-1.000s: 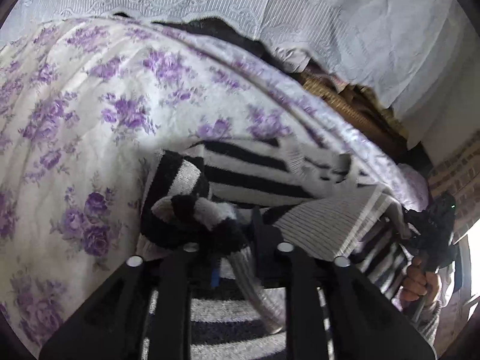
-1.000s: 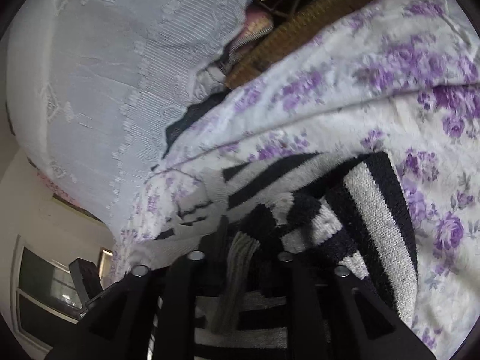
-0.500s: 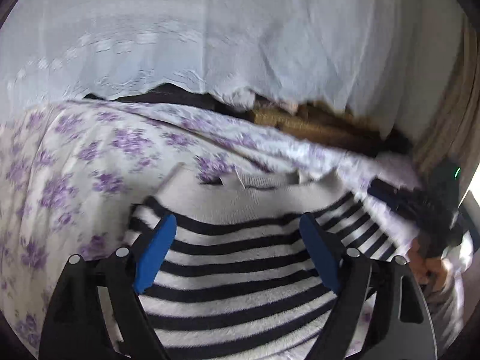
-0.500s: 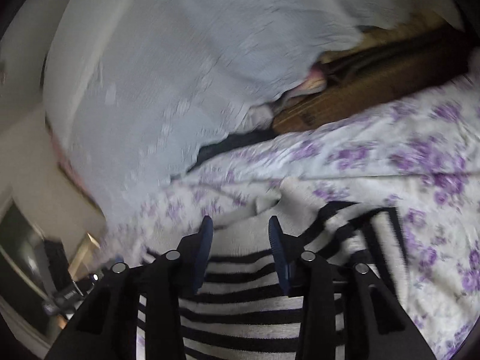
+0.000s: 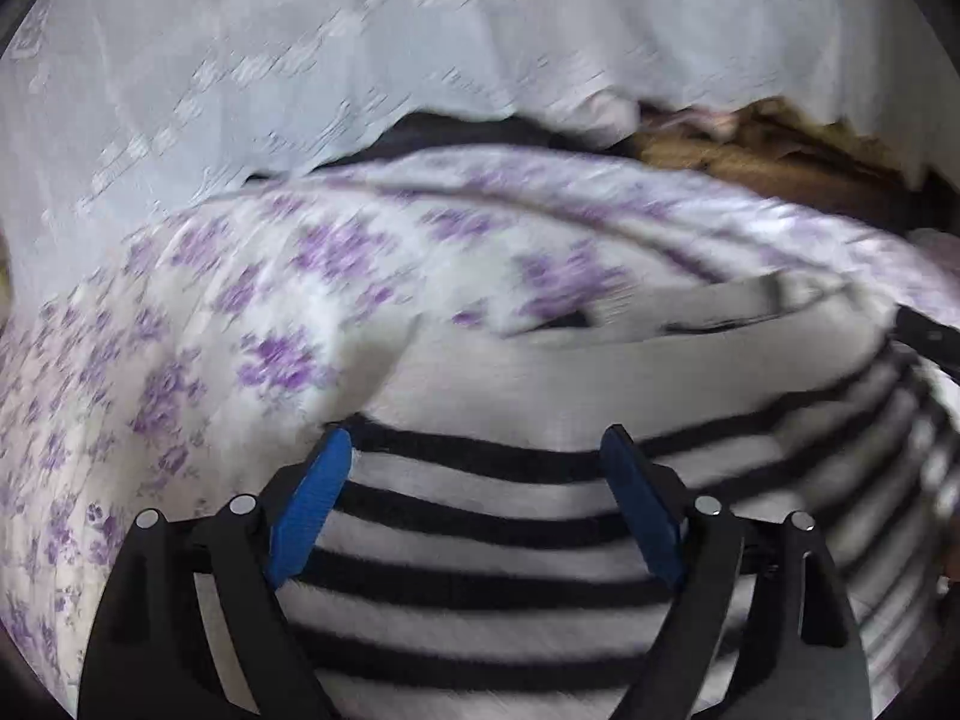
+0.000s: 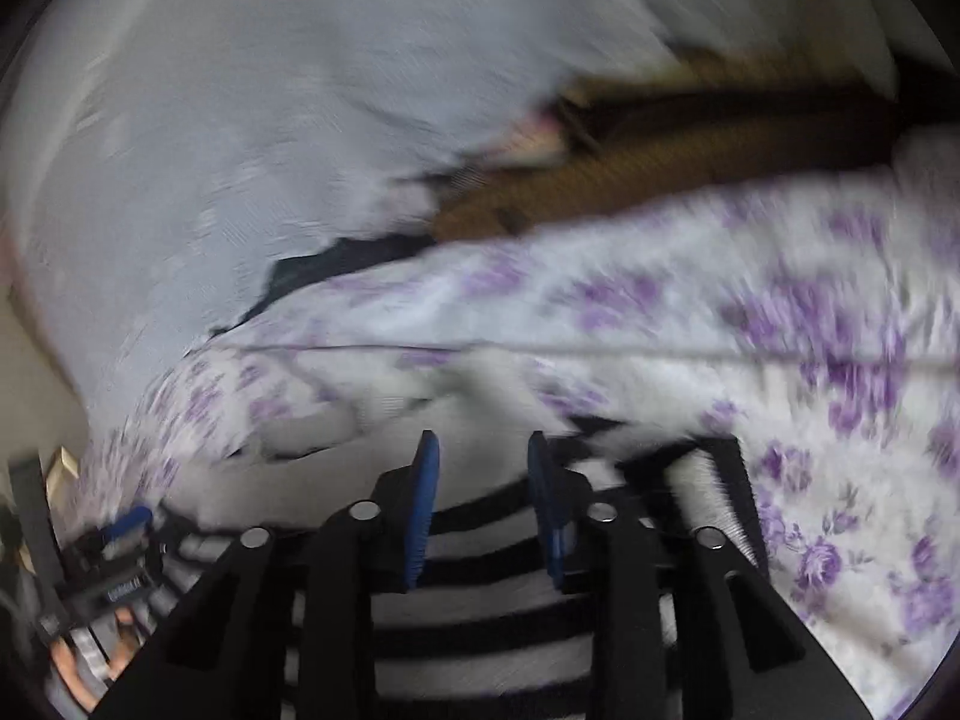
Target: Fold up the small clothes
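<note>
Floral bedspread [image 5: 252, 312]; both tongs [image 5: 474, 450] [image 6: 483, 450] empty.

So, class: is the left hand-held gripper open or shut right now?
Open. The left hand-held gripper has just been opening; its blue pads stand wide apart above the striped sweater, gripping nothing.

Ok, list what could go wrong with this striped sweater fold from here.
1. The left gripper stands open over the striped sweater, its jaws having just been opening; nothing is pinned, so the fold may spring back.
2. The right gripper hangs open above the cloth, so it cannot steady it.
3. The soft floral bedspread may let the sweater bunch.
</note>
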